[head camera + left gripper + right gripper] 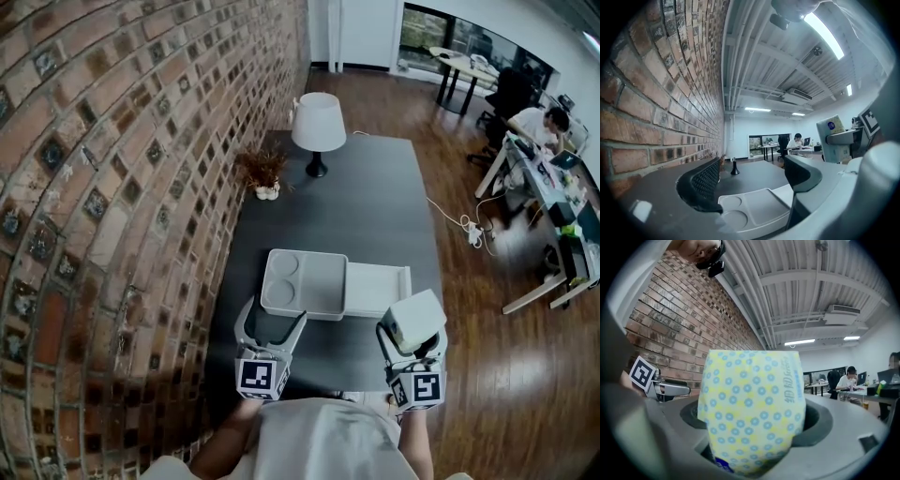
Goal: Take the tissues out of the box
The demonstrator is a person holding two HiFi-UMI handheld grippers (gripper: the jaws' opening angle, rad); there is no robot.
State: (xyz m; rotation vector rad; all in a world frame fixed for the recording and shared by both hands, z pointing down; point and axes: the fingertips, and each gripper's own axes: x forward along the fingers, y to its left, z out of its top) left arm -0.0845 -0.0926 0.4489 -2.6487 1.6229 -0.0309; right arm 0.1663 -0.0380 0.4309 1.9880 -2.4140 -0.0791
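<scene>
The tissue pack (752,408) stands between the right gripper's (412,349) jaws, which clamp its sides, and its long axis runs up out of them. In the head view it sits at lower right, by the lower right corner of the white box (377,289), and I judge it already out. The left gripper (272,326), at lower left, has its jaws apart and empty and points toward the grey tray (302,281) on the tabletop (375,206). Setting the pack down would fall to the right hand.

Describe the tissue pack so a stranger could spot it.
Find the dark table beside the brick wall; over its near edge, right of the grey box, is the right gripper. The tissue pack is clamped in it: yellow with blue dots, unlike the plain box.
</scene>
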